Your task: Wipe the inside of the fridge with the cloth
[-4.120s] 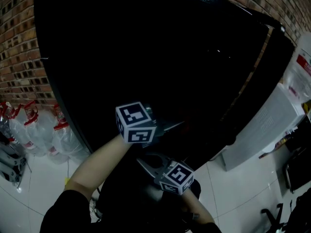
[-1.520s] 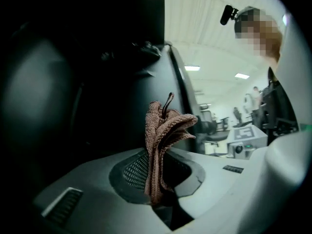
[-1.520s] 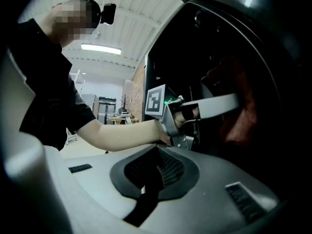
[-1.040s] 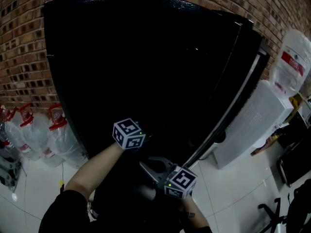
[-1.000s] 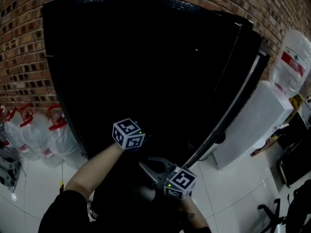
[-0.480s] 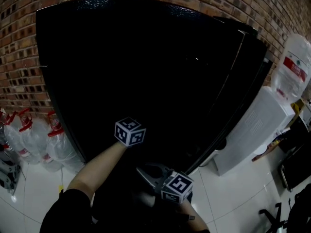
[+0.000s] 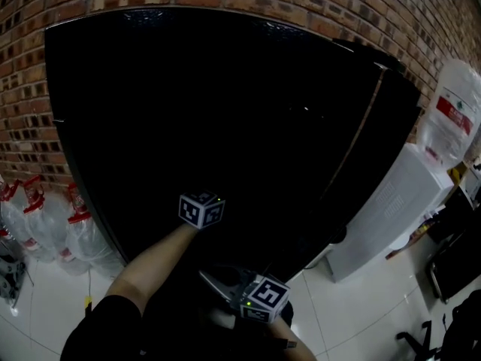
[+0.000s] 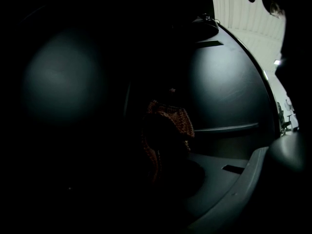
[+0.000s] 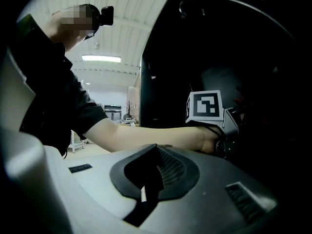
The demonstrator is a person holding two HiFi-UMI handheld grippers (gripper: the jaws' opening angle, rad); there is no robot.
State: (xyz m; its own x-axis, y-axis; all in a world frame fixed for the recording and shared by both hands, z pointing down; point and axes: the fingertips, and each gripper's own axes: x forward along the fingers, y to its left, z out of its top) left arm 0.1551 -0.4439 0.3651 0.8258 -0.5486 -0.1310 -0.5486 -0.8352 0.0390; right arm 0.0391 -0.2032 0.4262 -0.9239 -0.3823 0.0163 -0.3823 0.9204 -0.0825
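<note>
Inside dark fridge [image 7: 225,89], left tool [image 8: 160,143] clamps cloth [image 8: 171,121], hanging lengthwise downward; right tool [image 9: 146,179] closed.

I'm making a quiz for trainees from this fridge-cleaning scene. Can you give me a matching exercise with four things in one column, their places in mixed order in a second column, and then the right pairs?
Things:
1. cloth
2. water dispenser
3. clear bottles
4. brick wall

Places:
A. on the floor, left of the fridge
B. behind the fridge
C. held in the shut left tool
D. right of the fridge

Pairs: 1-C, 2-D, 3-A, 4-B
</note>
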